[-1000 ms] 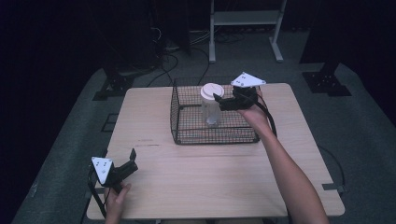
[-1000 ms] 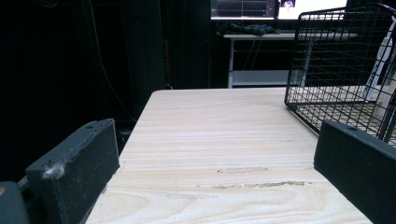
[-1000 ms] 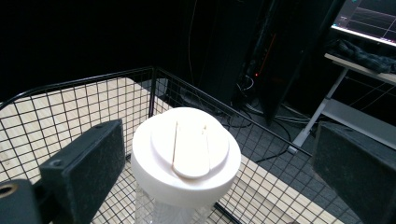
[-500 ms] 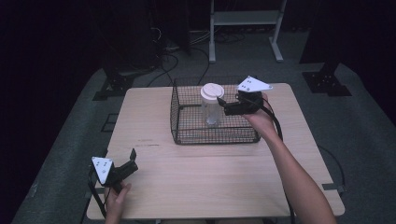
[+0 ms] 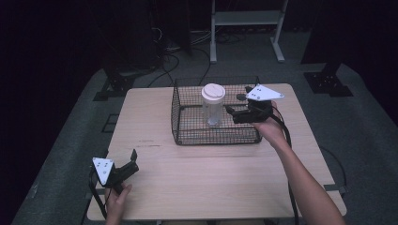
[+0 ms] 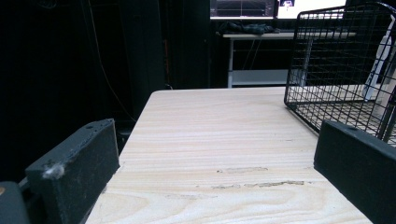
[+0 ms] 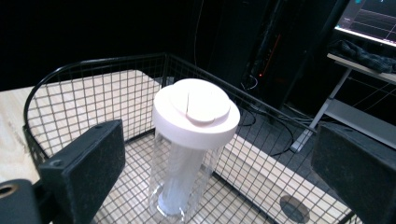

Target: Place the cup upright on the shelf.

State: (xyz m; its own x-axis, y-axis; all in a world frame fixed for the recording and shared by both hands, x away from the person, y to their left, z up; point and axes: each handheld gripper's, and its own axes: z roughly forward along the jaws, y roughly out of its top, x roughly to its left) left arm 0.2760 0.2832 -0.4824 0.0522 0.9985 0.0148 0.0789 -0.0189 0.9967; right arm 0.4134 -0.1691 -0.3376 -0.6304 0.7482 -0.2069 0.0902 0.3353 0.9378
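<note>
The table [image 5: 211,187] is pale wood with a matt, faintly streaked grain and a few scuffed marks in the left gripper view. On it the basket [image 5: 187,136] is thin black wire mesh with a slight sheen, and the upright tumbler [image 7: 187,177] inside it looks like clear glossy plastic under a smooth, matt white plastic lid [image 7: 196,112]. The right gripper [image 5: 230,115] has dull black, slightly rough jaw pads, as does the left gripper [image 5: 133,157]; each carries a pale, flat matt plate.
</note>
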